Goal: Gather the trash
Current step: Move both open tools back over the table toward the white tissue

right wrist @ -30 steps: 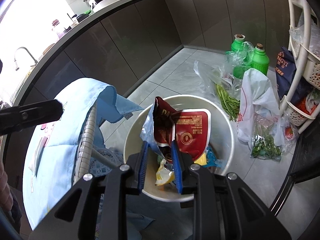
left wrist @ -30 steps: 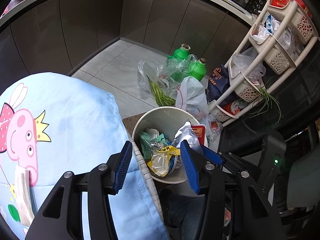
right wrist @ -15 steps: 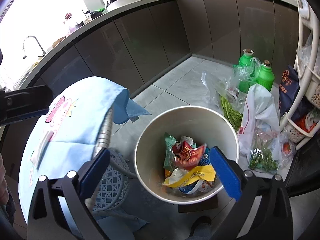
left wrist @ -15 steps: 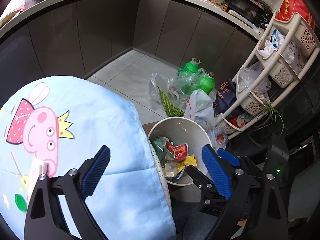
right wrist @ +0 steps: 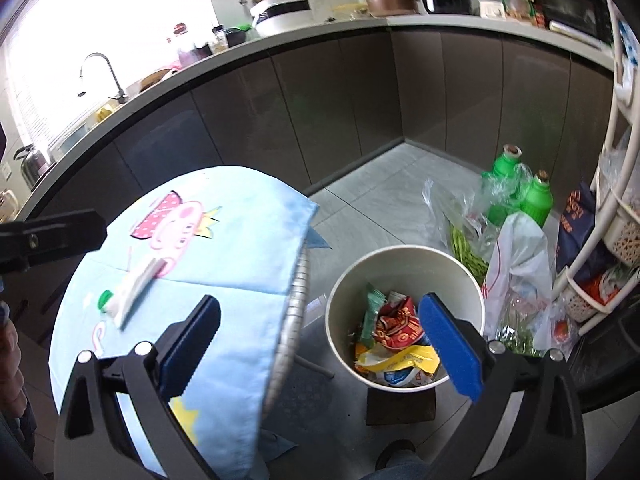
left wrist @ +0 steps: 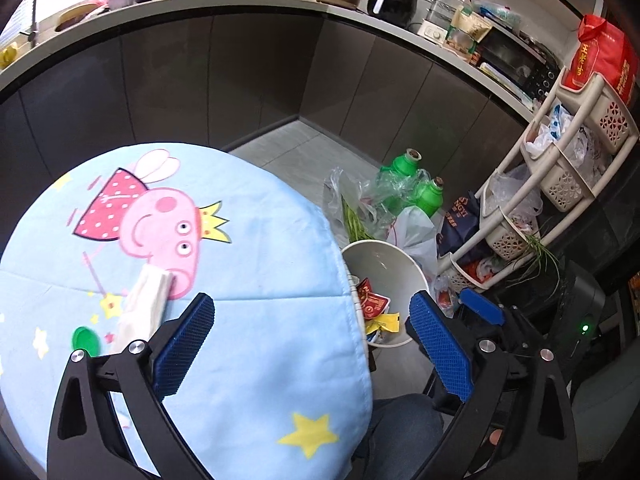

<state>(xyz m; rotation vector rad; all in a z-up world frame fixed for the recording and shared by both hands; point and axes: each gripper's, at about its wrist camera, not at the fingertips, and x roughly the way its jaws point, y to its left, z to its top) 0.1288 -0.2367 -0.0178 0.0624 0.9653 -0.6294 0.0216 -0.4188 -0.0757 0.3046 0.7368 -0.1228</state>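
A white round bin stands on the floor right of the table and holds several wrappers, a red one on top; it also shows in the left wrist view. On the blue cartoon tablecloth lie a white crumpled wrapper and a green cap; both show in the right wrist view, wrapper and cap. My left gripper is open and empty above the table edge. My right gripper is open and empty above the gap between table and bin.
Green bottles, plastic bags with greens and a white bag sit on the floor behind the bin. A cream basket rack stands at the right. Dark cabinets and a cluttered counter run behind.
My right gripper opened and dropped the red wrapper into the bin. Both grippers rose and drew back from the bin toward the table; the left one opened wider.
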